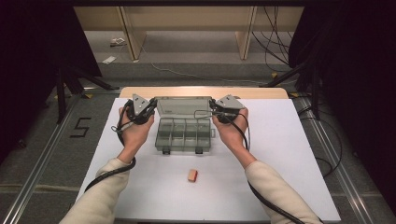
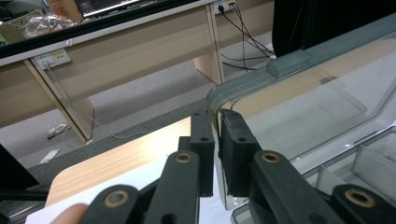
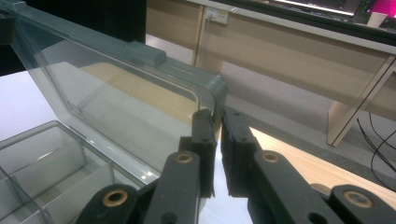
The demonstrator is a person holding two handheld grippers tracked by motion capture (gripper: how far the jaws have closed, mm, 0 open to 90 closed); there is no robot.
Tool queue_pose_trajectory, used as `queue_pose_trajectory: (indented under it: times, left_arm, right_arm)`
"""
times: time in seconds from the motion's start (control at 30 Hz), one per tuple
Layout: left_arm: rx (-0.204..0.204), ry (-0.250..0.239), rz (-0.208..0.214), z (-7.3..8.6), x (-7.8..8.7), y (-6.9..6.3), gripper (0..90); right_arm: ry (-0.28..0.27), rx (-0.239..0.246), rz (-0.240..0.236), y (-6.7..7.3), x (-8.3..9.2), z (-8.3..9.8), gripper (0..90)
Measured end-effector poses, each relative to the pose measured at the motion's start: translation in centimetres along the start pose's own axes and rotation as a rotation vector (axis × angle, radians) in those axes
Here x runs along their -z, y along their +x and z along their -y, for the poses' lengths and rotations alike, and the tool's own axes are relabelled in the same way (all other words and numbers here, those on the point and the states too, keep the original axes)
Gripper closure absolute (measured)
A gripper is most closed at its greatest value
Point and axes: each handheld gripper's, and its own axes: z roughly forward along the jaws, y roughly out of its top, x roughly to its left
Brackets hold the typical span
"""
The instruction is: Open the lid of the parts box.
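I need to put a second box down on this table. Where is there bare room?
Bare white table lies right of the compartment box, and left of it too. The near strip holds only a small block. Crowded: both grippers clamp the open lid.

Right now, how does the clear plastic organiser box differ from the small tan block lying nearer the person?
The clear plastic organiser box is large, see-through and split into compartments; the small tan block is tiny, opaque and solid. The box's raised lid is pinched at both corners by the left gripper and right gripper; the block lies untouched. Both rest on the white table.
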Motion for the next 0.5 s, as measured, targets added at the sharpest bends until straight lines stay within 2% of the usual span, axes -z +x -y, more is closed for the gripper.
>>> queue_pose_trajectory:
  times: [0.5]
  left_arm:
    - [0.012,0.003,-0.004,-0.28,-0.79,0.29,83.8]
  right_arm:
    - [0.0,-0.022,0.009,-0.23,-0.65,-0.16,84.9]
